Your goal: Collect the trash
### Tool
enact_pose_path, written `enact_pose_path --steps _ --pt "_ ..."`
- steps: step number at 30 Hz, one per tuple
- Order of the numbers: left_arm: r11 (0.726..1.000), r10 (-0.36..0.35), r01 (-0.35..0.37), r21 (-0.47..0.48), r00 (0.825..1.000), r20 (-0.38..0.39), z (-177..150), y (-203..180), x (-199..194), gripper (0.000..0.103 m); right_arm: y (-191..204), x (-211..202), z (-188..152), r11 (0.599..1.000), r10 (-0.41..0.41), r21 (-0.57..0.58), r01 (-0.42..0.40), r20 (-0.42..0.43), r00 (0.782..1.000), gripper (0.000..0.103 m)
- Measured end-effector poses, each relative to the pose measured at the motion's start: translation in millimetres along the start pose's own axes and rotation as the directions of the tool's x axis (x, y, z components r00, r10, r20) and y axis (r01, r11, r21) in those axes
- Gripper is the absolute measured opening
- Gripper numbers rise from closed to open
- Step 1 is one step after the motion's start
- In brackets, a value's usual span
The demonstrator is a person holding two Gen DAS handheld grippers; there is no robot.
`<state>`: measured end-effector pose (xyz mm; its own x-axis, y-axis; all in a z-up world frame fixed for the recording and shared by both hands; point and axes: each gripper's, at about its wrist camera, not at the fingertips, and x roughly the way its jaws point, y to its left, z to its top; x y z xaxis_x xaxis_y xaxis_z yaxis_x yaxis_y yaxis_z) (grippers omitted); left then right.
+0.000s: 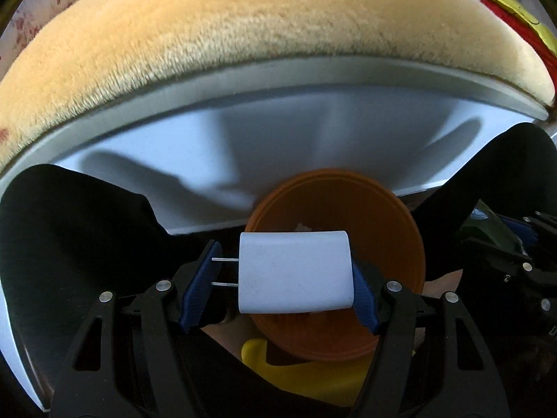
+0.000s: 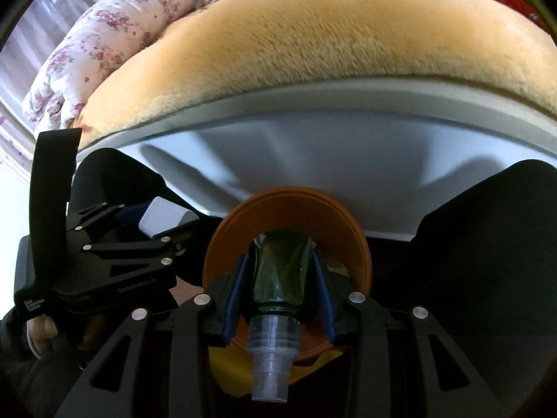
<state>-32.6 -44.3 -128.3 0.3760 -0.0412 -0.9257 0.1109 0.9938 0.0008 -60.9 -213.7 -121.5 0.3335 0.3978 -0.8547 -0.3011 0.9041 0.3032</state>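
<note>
Both tongs hang w/ loads straight over orange bin (image 1: 393, 209), ready for dropping: left tongs (image 1: 289, 273) clamped on white charger (image 1: 294, 271), right tongs (image 2: 280, 285) on green bottle (image 2: 280, 271).

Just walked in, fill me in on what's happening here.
A person is collecting trash with a handheld gripper in each hand. The left gripper is clamped on a white plug-in charger, prongs pointing sideways. The right gripper holds a dark green bottle with a clear cap. Both hang over an orange bin beside a bed with a tan plush blanket. Neither item has been dropped in yet.
</note>
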Motion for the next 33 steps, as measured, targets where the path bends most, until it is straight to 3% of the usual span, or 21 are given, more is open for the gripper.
enact_pose_path --steps 4,5,6,8,16,20,23,25,26,28,30,33 --pt "1.0 0.014 -0.014 -0.001 1.0 -0.027 -2.7 2.3 7.5 0.067 -1.8 5.7 2.1 1.0 -0.006 0.011 0.006 -0.014 1.0 0.04" --pt "1.0 0.018 -0.018 -0.003 0.999 -0.034 -3.2 3.3 9.7 0.069 -3.4 5.6 2.0 1.0 -0.008 0.015 0.008 -0.015 1.0 0.05" --pt "1.0 0.02 -0.02 -0.005 0.999 -0.034 -3.1 2.5 11.0 0.07 -3.4 6.0 3.4 1.0 -0.011 0.02 0.011 -0.013 1.0 0.051" --pt "1.0 0.028 -0.028 -0.007 0.999 -0.025 -3.7 2.8 9.4 0.076 -4.7 4.8 4.1 1.0 -0.011 0.027 0.011 -0.005 1.0 0.051" --pt "1.0 0.025 -0.025 -0.017 1.0 -0.003 -3.7 3.6 4.4 0.078 -10.6 -6.9 1.4 0.999 -0.023 0.039 0.022 0.029 0.999 0.054" --pt "1.0 0.022 -0.021 -0.023 0.999 0.028 -2.8 4.9 -3.1 0.078 -2.7 -19.6 2.8 0.999 -0.052 0.019 0.051 0.079 0.996 0.066" --pt "0.999 -0.036 0.039 -0.022 0.992 0.12 1.5 7.1 -31.2 0.078 2.2 -45.5 12.0 0.999 -0.047 0.001 0.048 0.15 0.988 0.08" --pt "0.998 -0.053 0.056 -0.005 0.972 0.23 8.7 8.8 -63.7 0.082 3.3 -69.9 27.5 0.999 -0.034 -0.001 0.035 0.222 0.974 0.089" --pt "0.998 -0.055 0.056 0.005 0.953 0.299 14.7 10.4 -84.2 0.089 3.8 -81.8 36.2 0.999 -0.034 -0.004 0.036 0.259 0.965 0.094" --pt "0.998 -0.063 0.065 0.01 0.908 0.413 27.5 15.7 -118.0 0.091 6.4 -108.4 59.9 0.998 -0.049 -0.024 0.062 0.352 0.935 0.098" --pt "0.998 -0.064 0.067 0.012 0.844 0.533 47.3 24.1 -152.4 0.093 10.5 -132.5 88.6 0.991 -0.101 -0.035 0.131 0.455 0.885 0.098" --pt "0.998 -0.029 0.052 -0.019 0.789 0.614 80.6 32.9 -177.9 0.094 14.9 -148.9 126.1 0.975 -0.166 -0.032 0.219 0.553 0.817 0.098"
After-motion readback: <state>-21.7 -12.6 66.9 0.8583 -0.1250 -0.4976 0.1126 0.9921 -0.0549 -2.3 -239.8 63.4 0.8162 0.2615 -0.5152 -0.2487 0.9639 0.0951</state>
